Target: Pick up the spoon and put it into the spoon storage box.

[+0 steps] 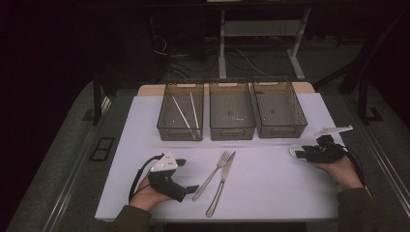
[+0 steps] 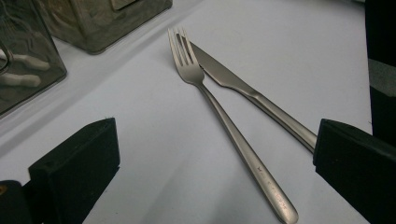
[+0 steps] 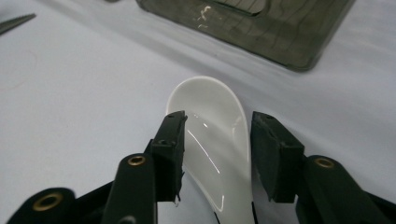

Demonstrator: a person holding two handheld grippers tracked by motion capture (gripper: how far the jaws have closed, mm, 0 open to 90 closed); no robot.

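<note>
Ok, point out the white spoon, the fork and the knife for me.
white spoon [image 3: 212, 116], right gripper view, on its bowl between the black jaws.
fork [image 2: 233, 140], left gripper view, on the middle of its handle.
knife [image 1: 227, 165], high view, on its blade.

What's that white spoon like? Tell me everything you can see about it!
The white spoon is glossy and smooth, like china, with a deep rounded bowl and a short handle hidden behind the gripper. It lies bowl-up on the white table near the right-hand bin. The right gripper straddles it; whether its fingers are pressing on it yet cannot be told.
</note>
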